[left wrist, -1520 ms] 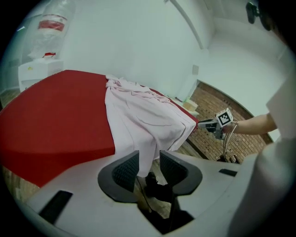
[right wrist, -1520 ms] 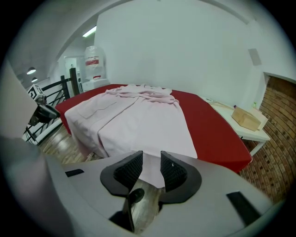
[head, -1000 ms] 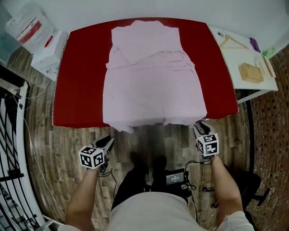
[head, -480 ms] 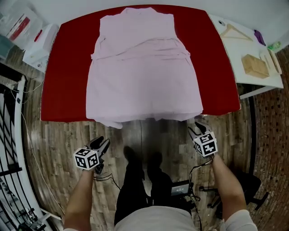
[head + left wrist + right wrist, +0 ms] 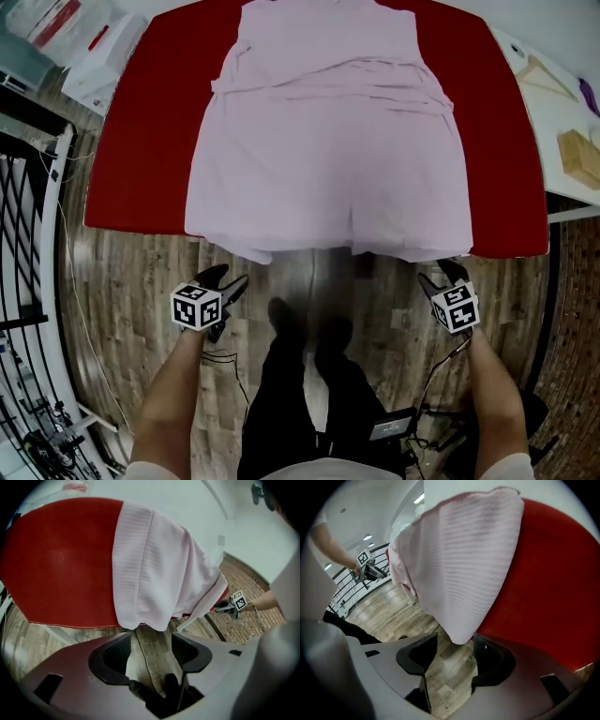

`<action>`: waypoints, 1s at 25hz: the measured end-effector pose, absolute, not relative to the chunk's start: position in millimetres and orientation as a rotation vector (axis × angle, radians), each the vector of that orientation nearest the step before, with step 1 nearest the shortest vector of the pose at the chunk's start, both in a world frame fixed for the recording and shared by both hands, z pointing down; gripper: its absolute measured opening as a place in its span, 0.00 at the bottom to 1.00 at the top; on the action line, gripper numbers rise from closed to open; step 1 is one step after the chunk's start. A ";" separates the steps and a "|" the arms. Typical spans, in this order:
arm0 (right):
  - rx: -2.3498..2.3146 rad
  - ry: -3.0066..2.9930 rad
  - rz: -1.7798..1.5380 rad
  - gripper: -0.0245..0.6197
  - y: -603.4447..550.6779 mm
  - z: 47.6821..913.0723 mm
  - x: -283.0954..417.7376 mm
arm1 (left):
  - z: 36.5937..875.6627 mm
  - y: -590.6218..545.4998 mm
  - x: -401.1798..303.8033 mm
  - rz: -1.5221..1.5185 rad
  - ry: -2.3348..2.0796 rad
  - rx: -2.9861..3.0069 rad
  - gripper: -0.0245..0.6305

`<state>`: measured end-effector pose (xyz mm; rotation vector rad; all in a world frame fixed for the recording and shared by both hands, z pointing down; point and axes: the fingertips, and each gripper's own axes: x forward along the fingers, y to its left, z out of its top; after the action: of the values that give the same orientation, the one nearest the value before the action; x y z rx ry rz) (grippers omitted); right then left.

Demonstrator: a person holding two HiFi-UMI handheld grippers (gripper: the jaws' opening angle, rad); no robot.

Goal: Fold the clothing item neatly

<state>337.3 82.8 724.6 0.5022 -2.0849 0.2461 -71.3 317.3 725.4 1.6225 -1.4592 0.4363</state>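
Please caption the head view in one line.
Pink garment flat on red table, hem overhanging; left claw and right claw, jaws just opened, nothing gripped, hover near its corners.

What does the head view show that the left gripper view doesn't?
Only the head view: the person's arms and legs, the black railing and the side table with wooden pieces. Only the left gripper view: the left tool up close, its jaws just opened wide, with only wood floor between them, under the hanging hem. Both: the pink garment on the red table, and the right tool, its jaws also just opened, the hem corner at their tips, not gripped.
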 end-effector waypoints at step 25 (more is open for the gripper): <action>0.390 -2.134 0.243 0.40 57.1 805.0 291.8 | 762.6 259.2 -113.1 0.424 -1.535 1.728 0.34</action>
<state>291.8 57.1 805.0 0.3904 -2.1340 0.2431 -113.1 259.2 762.6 1.7283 -1.5346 0.4235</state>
